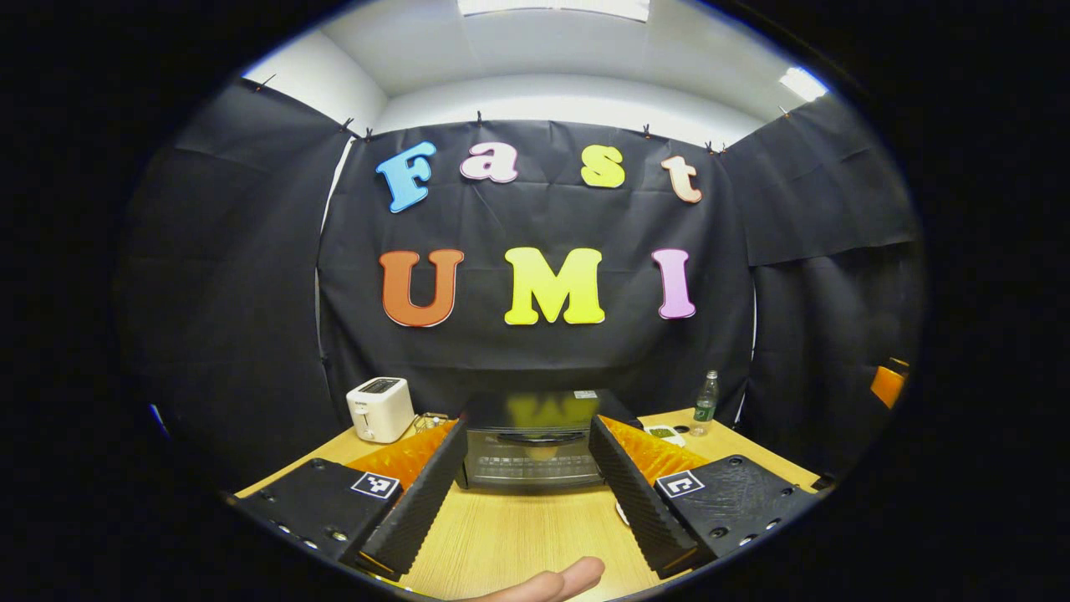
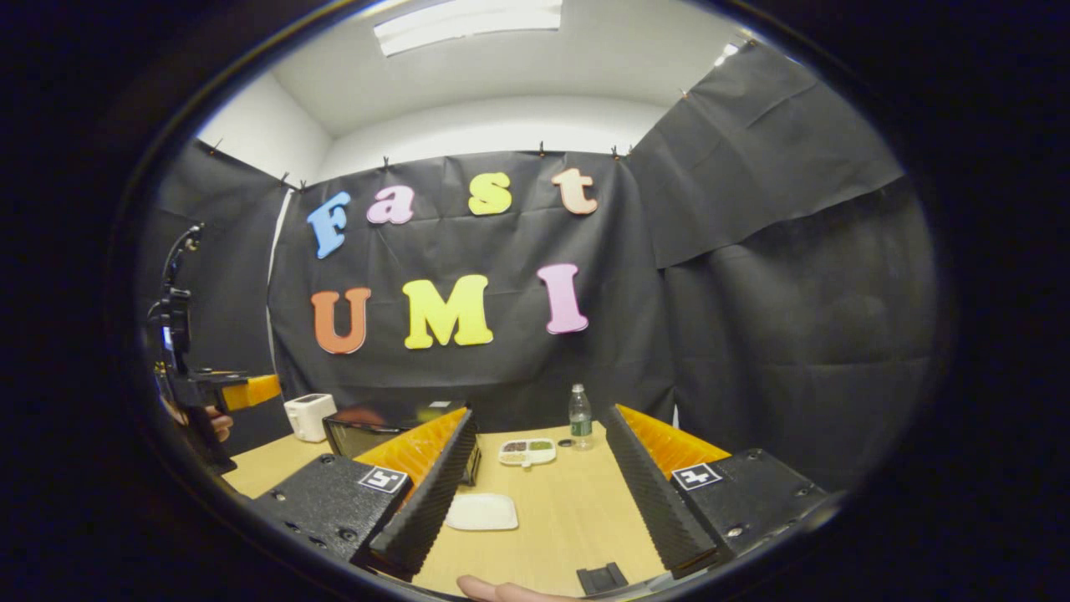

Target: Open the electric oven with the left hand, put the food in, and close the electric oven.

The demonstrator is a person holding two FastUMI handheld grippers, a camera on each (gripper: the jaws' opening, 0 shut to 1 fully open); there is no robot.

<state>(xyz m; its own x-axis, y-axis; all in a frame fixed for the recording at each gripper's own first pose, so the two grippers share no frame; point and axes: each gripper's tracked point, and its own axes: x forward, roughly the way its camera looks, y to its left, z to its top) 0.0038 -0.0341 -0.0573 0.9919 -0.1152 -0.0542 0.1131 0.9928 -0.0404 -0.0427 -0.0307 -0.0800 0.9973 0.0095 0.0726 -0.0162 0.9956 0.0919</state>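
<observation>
Both grippers hang released over the table (image 1: 518,535); the electric oven (image 1: 532,456) sits lower centre, door shut, between my left gripper (image 1: 527,493) fingers; I'd take its handle squarely, pull down slowly; lower centre, past my right gripper (image 2: 539,493), a white plate (image 2: 482,511) and a compartment tray (image 2: 527,451) holding food.

Light wood-grain table (image 1: 518,535) carries a closed electric oven (image 1: 535,447) at mid-rear, a white toaster (image 1: 380,408) to its left near the back edge, and a clear water bottle (image 1: 706,403) upright at the rear right. In the right gripper view, a white sectioned tray of food (image 2: 527,451) lies just beside the bottle, a flat white plate (image 2: 482,511) lies nearer the front, apart from the tray, and a small black object (image 2: 602,579) rests at the near edge.
</observation>
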